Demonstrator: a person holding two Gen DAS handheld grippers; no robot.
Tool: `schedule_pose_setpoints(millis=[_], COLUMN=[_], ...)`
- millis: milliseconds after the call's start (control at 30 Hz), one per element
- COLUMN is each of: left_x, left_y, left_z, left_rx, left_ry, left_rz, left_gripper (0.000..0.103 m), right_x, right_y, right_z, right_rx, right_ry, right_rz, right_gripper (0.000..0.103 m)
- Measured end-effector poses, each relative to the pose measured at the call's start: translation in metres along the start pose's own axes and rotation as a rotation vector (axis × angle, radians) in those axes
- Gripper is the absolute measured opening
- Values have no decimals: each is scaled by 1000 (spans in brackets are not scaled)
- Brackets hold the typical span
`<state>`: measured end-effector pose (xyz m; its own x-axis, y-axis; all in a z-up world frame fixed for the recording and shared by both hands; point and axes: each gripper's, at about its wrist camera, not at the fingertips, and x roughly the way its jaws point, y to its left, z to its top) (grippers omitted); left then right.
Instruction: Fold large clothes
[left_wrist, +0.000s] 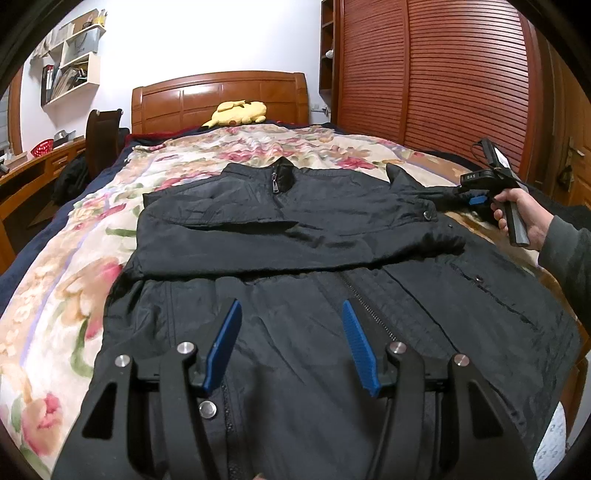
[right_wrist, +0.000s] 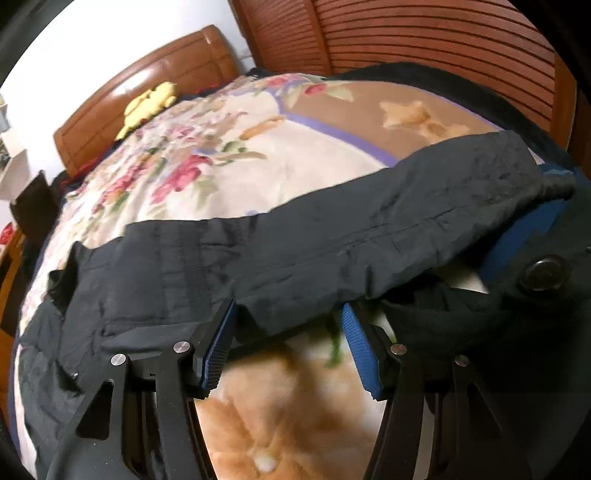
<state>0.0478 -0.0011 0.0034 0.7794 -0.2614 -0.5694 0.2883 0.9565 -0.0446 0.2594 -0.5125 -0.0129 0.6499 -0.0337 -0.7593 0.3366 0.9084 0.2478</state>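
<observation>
At the bottom of the left wrist view the left gripper (left_wrist: 291, 314) is held open above the black jacket (left_wrist: 332, 295), spread mid-frame on the floral blanket (left_wrist: 74, 266). At far right the right gripper (right_wrist: 288, 314) is open beside a sleeve (right_wrist: 332, 236)

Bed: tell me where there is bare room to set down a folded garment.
The floral blanket lies bare between the black jacket's collar and the yellow plush toy by the headboard, and in a strip along the jacket's left side. The middle and near end are crowded by the spread jacket; its far sleeve reaches the right gripper.
</observation>
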Motion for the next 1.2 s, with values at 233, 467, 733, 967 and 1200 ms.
schedule_pose_setpoints(millis=[233, 467, 733, 967, 1200], left_x=[1, 3, 2, -1, -4], left_y=[-1, -1, -1, 1, 2], left_z=[-3, -3, -3, -4, -5], left_rx=[9, 13, 13, 1, -8], left_ry=[9, 15, 11, 4, -9], left_rz=[6, 2, 6, 8, 14], left_gripper=[56, 56, 56, 56, 56], right_x=[9, -21, -84, -129, -112], right_y=[-1, 36, 112, 196, 219], right_z=[3, 8, -6, -71, -132], right_rx=[5, -202, -398, -632, -703], right_ry=[-8, -138, -256, -234, -103], right_rz=[-10, -22, 150, 383, 433], right_gripper=[23, 7, 5, 5, 5])
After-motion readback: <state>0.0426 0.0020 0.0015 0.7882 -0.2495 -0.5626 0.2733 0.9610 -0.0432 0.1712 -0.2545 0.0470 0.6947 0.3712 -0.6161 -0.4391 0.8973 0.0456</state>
